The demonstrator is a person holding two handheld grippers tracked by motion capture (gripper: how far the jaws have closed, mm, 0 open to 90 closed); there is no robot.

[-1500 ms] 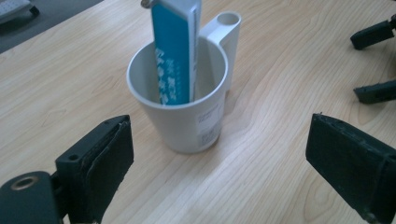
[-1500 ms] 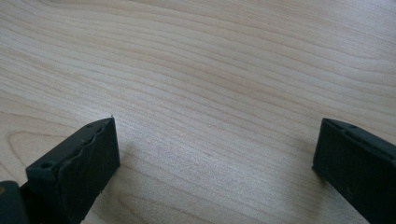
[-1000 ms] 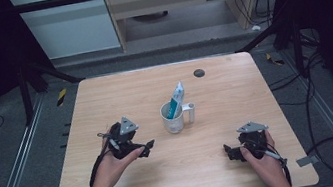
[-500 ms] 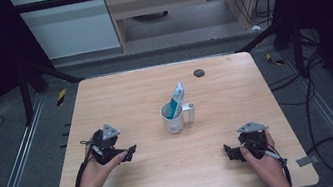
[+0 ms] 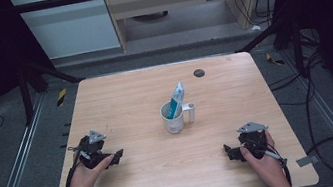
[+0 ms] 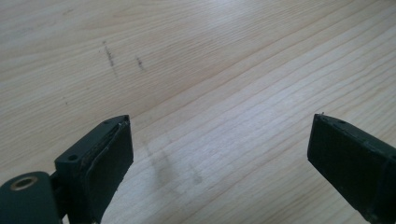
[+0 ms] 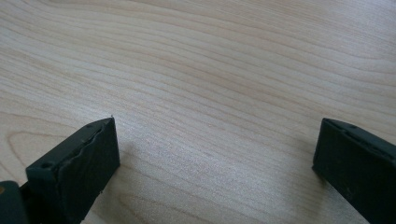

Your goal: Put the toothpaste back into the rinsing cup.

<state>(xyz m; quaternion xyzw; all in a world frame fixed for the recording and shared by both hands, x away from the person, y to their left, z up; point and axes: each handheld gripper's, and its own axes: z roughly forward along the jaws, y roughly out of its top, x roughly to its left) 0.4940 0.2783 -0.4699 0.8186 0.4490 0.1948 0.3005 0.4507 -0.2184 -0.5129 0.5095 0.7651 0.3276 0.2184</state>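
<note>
A white mug [image 5: 174, 117] stands upright near the middle of the wooden table [image 5: 129, 94], its handle to the right, with a blue and white tube [image 5: 176, 99] leaning out of it. My left gripper [image 5: 115, 157] rests low at the table's front left, well left of the mug, and it is open. In the left gripper view its jaws stand wide apart [image 6: 219, 158] over bare wood. My right gripper [image 5: 229, 153] sits at the front right, below and right of the mug, also open. The right gripper view shows its jaws [image 7: 217, 158] spread over bare wood with nothing between them.
A small dark round spot [image 5: 198, 73] lies on the far part of the table behind the mug. Cables trail on the floor to the right [image 5: 317, 100]. Metal rails run along the floor on both sides of the table.
My left gripper has drawn back from beside the mug to the front left of the table. The right gripper has stayed in place.
</note>
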